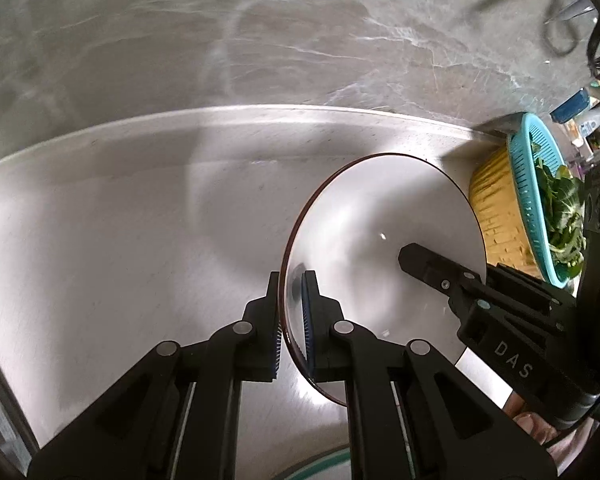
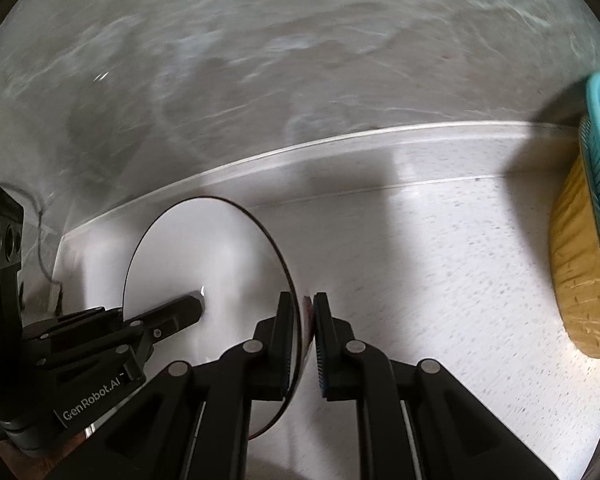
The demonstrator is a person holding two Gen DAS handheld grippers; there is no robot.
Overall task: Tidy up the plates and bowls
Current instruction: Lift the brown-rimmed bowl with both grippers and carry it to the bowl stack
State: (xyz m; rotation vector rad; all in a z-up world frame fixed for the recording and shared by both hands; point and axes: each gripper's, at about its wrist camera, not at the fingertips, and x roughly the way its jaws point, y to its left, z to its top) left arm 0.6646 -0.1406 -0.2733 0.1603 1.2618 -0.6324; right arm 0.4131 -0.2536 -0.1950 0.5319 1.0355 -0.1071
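Note:
A white bowl with a dark rim [image 1: 364, 220] is held above the pale counter by both grippers. My left gripper [image 1: 294, 320] is shut on the bowl's left rim, one finger inside and one outside. My right gripper [image 2: 303, 336] is shut on the opposite rim of the same bowl [image 2: 204, 248]. Each gripper shows in the other's view, the right gripper [image 1: 440, 272] reaching in from the right and the left gripper [image 2: 172, 316] from the left.
A teal colander of green leaves [image 1: 540, 200] sits in a yellow basket [image 1: 496, 208] at the right, also in the right wrist view [image 2: 580, 272]. A grey marbled wall [image 1: 260, 40] rises behind the white counter [image 1: 120, 220]. Bottles and clutter [image 1: 588, 112] stand far right.

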